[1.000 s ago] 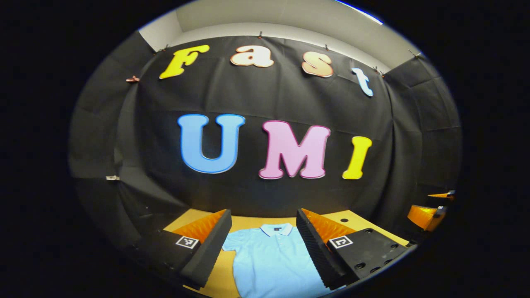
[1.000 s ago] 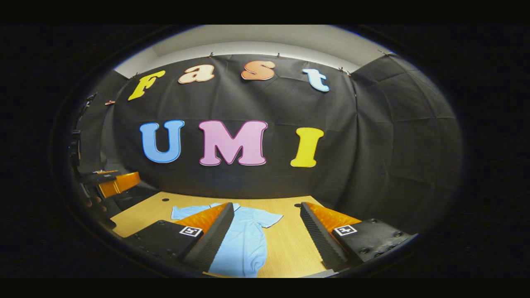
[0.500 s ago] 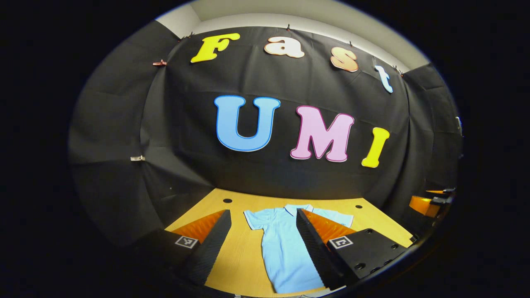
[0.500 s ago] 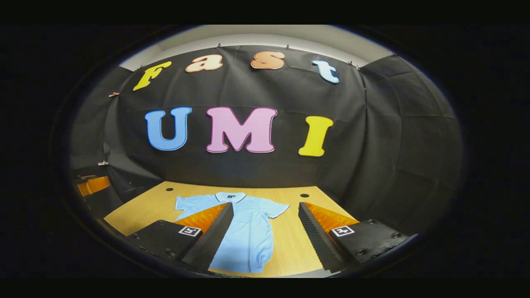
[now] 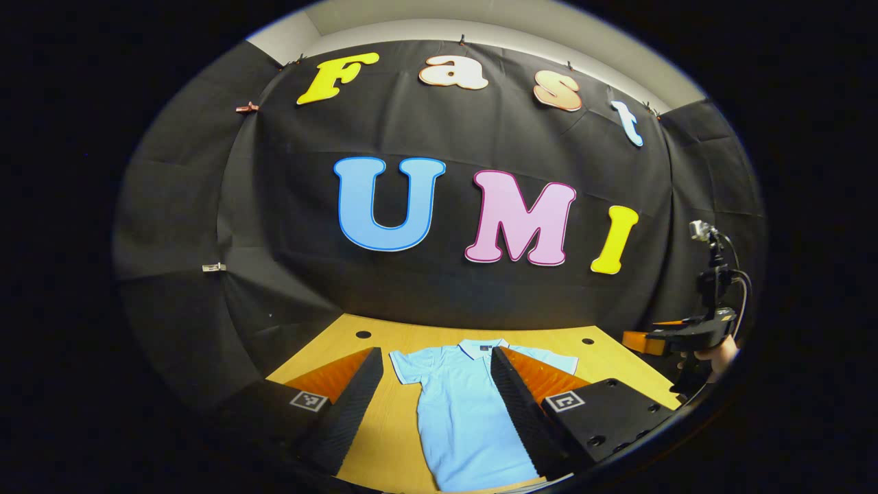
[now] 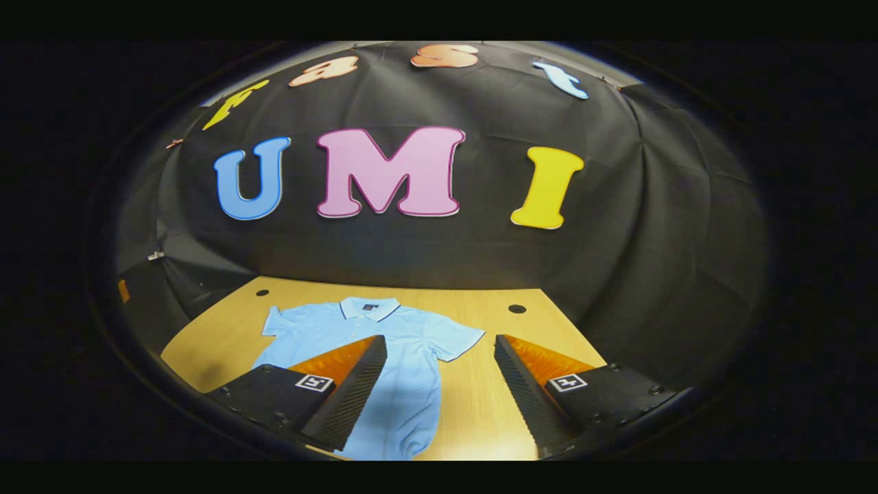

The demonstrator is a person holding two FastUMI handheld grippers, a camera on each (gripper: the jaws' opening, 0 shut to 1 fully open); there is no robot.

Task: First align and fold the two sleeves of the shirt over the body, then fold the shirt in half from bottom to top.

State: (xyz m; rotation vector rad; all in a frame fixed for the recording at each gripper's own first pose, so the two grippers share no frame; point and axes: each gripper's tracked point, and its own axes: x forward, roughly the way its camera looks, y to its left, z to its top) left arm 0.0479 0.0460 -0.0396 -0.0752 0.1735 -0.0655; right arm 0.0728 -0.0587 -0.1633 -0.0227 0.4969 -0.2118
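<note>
Polo shirt (image 6: pixel 384 343), light blue and short-sleeved, lies flat and face up on the wooden worktop (image 6: pixel 480 405), collar toward the black wall at 12 o'clock and hem toward the tools at 6 o'clock, so its long axis runs 12 to 6. Both sleeves are spread out sideways, neither yet folded.

In the right gripper view, the right tool (image 6: pixel 439 384) hangs above the worktop, released and empty; the shirt's right sleeve (image 6: pixel 456 341) sits at about 12 o'clock between its fingers, so I judge it nearer to that sleeve.

In the left gripper view, the left tool (image 5: pixel 435 405), also spread and holding nothing, has the other sleeve (image 5: pixel 406 365) at about 11 o'clock.

Count: one shirt, two sleeves, two tools, and two dark round holes (image 6: pixel 517 309) in the worktop's far edge.
</note>
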